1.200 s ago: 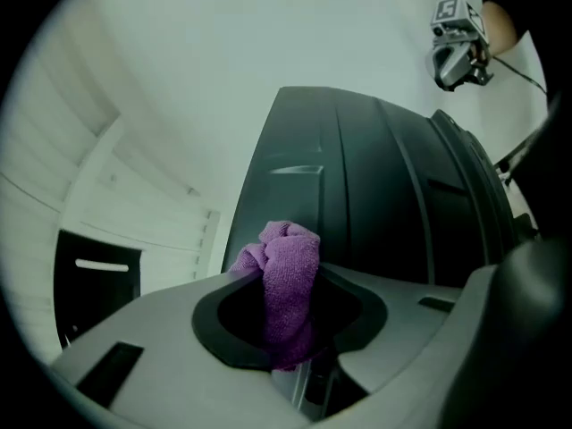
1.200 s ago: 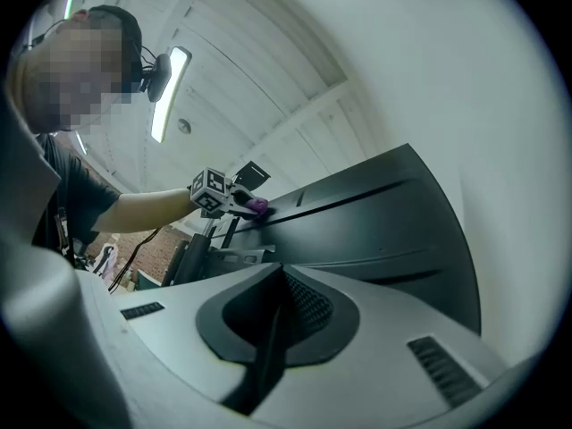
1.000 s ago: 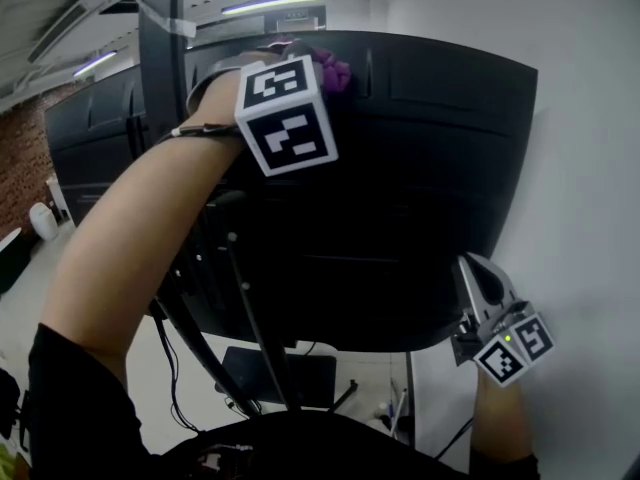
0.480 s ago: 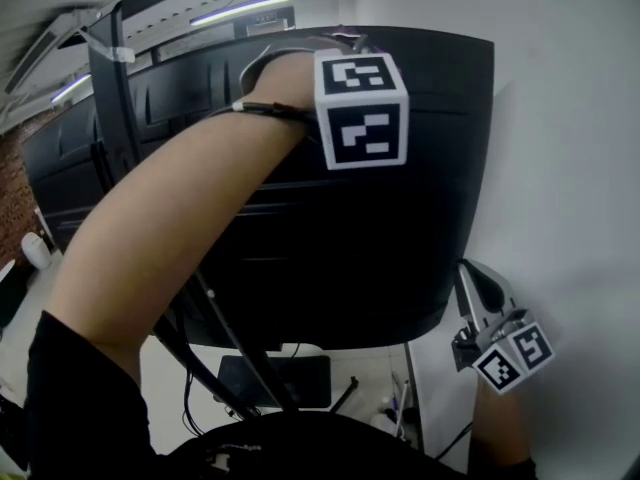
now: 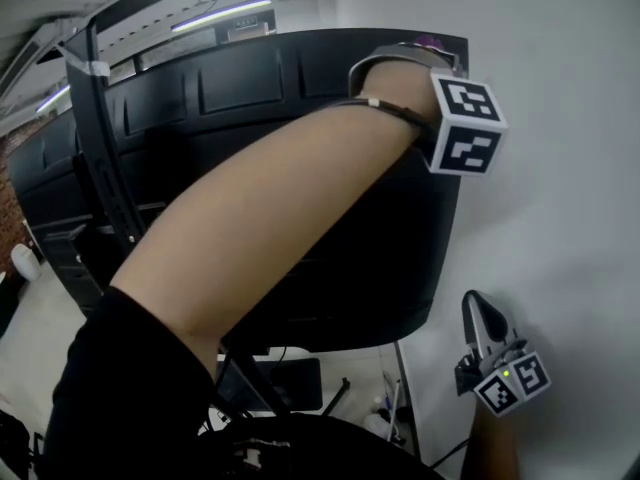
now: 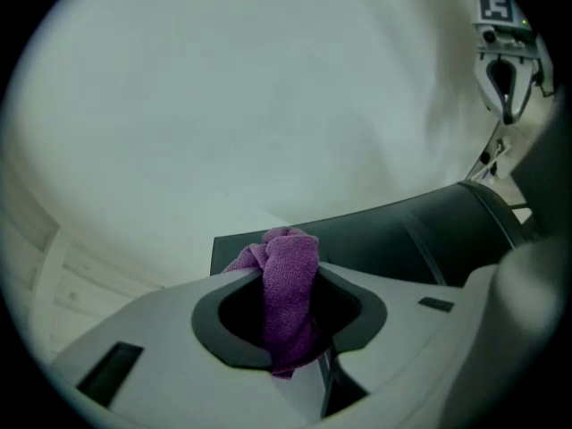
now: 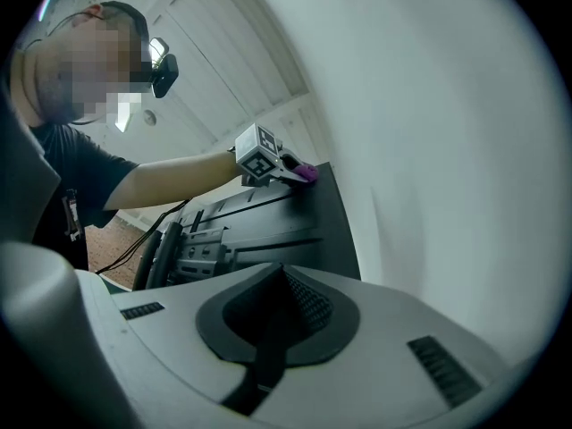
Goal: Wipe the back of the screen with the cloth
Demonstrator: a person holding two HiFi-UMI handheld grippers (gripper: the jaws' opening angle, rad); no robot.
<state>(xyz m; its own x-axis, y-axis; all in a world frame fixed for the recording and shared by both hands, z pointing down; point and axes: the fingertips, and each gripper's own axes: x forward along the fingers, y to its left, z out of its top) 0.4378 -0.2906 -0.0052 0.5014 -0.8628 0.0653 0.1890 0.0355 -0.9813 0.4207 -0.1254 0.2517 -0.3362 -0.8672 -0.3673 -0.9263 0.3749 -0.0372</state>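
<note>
The screen is a big black panel whose back faces me, close to a white wall. A person's left arm reaches across it to the top right corner. There my left gripper is shut on the purple cloth, and its marker cube hangs just below. In the left gripper view the cloth is bunched between the jaws of the left gripper, over the screen's top edge. My right gripper stays low, beside the screen's lower right corner, shut and holding nothing; the right gripper view shows the closed right gripper.
The white wall stands right behind the screen's right edge. A black stand with cables runs up the left side of the screen. Below are a dark base plate and cables on the pale floor.
The left gripper has slid with the cloth to the right along the top of the screen, from about the middle to the top right corner. The right gripper has hardly moved.
</note>
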